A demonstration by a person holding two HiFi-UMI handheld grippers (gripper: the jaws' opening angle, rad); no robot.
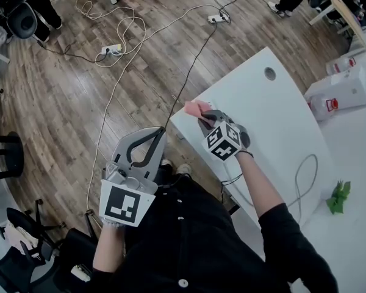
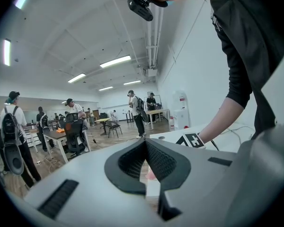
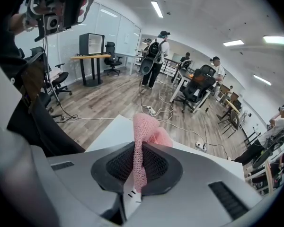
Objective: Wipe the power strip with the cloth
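My right gripper (image 1: 202, 118) is shut on a pink knitted cloth (image 1: 195, 108) and holds it over the near corner of the white table (image 1: 274, 121). In the right gripper view the cloth (image 3: 144, 136) stands up from between the closed jaws of the right gripper (image 3: 135, 148). A small white end, possibly the power strip (image 1: 206, 105), shows beside the cloth, and a black cable (image 1: 192, 66) runs from there to the floor. My left gripper (image 1: 160, 133) hangs shut over the floor just left of the table corner, with nothing in it. Its tips meet in the left gripper view (image 2: 145, 143).
Two other power strips (image 1: 111, 49) (image 1: 218, 18) lie on the wooden floor amid white cables. The table carries a cable loop (image 1: 305, 176), a green object (image 1: 338, 197) and white boxes (image 1: 341, 90). Office chairs and people stand around the room.
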